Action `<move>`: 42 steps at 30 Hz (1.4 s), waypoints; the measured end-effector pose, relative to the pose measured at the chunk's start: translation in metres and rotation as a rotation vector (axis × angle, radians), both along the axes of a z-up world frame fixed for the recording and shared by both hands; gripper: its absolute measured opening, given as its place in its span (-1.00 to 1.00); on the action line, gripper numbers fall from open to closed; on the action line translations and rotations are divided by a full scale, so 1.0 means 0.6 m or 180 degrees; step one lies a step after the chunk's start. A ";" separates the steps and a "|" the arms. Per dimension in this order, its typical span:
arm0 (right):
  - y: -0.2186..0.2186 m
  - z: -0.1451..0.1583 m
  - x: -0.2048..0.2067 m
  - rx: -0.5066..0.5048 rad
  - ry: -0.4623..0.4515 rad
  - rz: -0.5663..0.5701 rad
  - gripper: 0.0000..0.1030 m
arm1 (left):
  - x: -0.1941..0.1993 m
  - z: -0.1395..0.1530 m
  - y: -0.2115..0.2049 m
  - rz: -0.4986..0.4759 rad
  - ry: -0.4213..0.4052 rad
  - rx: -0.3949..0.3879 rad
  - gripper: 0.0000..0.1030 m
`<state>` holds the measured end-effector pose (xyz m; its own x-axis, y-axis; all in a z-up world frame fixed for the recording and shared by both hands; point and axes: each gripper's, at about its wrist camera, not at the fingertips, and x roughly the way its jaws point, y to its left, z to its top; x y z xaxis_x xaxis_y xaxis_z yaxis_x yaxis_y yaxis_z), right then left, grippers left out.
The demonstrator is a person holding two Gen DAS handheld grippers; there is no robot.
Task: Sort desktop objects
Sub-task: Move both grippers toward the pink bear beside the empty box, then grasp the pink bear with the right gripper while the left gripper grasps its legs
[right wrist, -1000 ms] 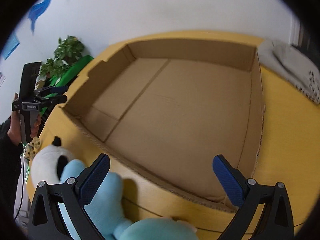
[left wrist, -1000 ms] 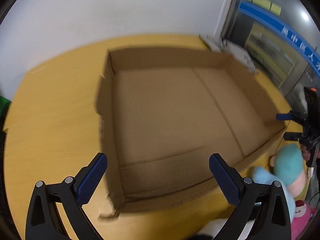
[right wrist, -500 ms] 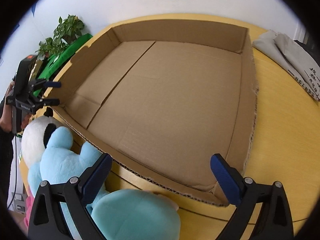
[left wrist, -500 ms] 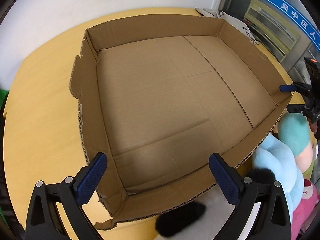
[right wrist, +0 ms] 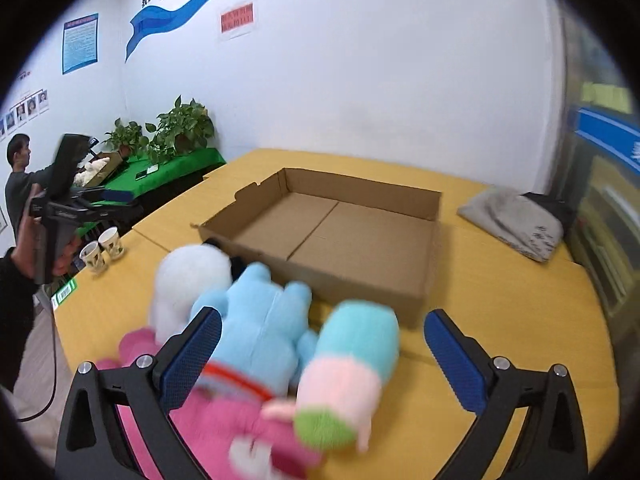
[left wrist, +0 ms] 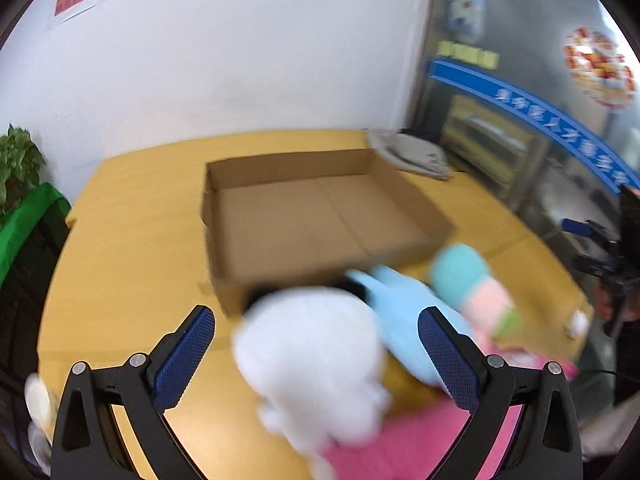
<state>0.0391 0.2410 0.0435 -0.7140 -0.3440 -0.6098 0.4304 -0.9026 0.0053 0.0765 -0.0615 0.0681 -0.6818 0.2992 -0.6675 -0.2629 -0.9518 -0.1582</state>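
Observation:
A shallow empty cardboard box (left wrist: pixel 304 224) (right wrist: pixel 340 236) lies on the yellow table (left wrist: pixel 132 264). Plush toys lie in a heap at its near edge: a white panda (left wrist: pixel 316 356) (right wrist: pixel 188 280), a light blue one (left wrist: pixel 404 320) (right wrist: pixel 260 320), a teal-pink-green one (left wrist: pixel 476 284) (right wrist: pixel 348 372) and a pink one (left wrist: pixel 404 436) (right wrist: pixel 224 420). My left gripper (left wrist: pixel 316 352) is open and empty over the panda. My right gripper (right wrist: pixel 320 356) is open and empty over the blue and teal toys.
A folded grey cloth (right wrist: pixel 516 224) lies at the table's far right. Two paper cups (right wrist: pixel 102 246) stand near the left edge. A green-covered table with plants (right wrist: pixel 168 160) is behind. The other hand-held gripper (right wrist: pixel 68 204) shows at the left of the right wrist view.
Both grippers have pulled back and up from the box, tilting toward the wall. The plush heap now lies between the fingers of each; the left view is blurred by motion.

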 end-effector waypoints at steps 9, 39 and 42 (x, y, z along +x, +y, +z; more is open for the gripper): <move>-0.033 -0.091 0.195 0.0173 -0.0139 -0.0450 0.98 | 0.229 -0.071 0.086 -0.0138 0.0036 0.0511 0.99; 0.008 -0.278 0.135 -0.0705 -0.0589 0.0143 0.73 | 0.217 -0.344 -0.019 -0.0208 -0.0925 0.1403 0.93; 0.017 -0.279 0.142 -0.0854 -0.0618 0.0156 0.51 | 0.219 -0.345 -0.014 -0.0204 -0.0931 0.1387 0.82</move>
<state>0.1241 0.2510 -0.1237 -0.5720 -0.5418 -0.6158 0.4410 -0.8362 0.3261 0.2080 -0.0699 -0.1389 -0.4570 0.6264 -0.6314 -0.2040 -0.7648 -0.6111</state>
